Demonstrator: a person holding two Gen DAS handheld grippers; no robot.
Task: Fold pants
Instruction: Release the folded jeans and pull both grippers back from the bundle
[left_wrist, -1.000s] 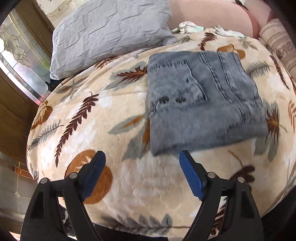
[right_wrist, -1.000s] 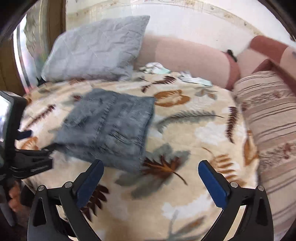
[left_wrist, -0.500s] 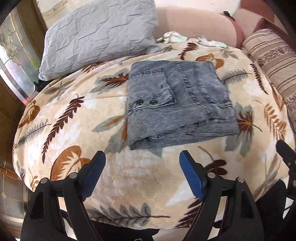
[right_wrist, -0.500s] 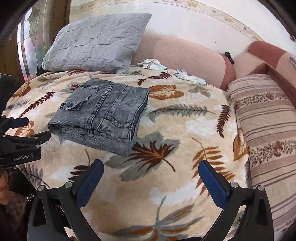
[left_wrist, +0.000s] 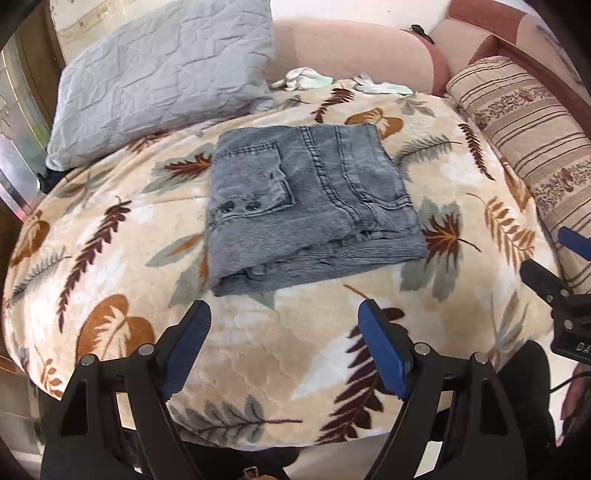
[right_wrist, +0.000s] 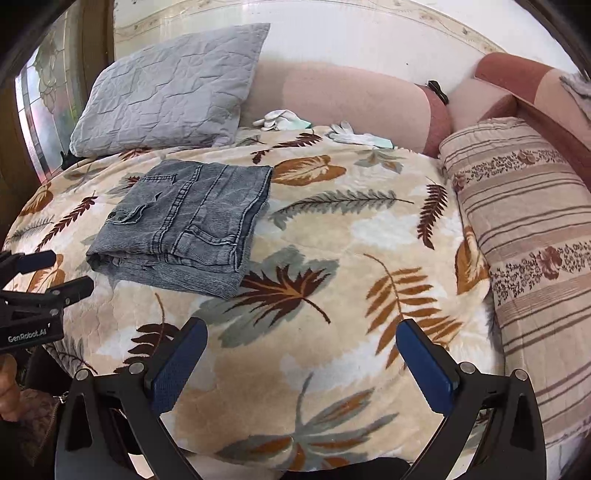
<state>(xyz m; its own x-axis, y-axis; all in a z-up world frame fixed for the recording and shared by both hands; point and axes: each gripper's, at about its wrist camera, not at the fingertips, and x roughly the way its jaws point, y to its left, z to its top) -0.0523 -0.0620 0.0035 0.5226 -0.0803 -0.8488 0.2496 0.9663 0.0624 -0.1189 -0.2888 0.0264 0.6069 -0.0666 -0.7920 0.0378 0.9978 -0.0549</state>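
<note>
I have both tongs spread wide and empty: the left tongs hover just short of the folded pants, the right tongs well off to their side. The pants lie in a compact stack on the leaf-print blanket. My worry: 1 careless sweep would snag the loose front layers and undo the fold.

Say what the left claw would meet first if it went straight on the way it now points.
Probably the leaf-print blanket, just short of the folded pants. The left claw is open, empty and angled down at bare blanket; depth is hard to judge, so it might reach the pants' near edge.
</note>
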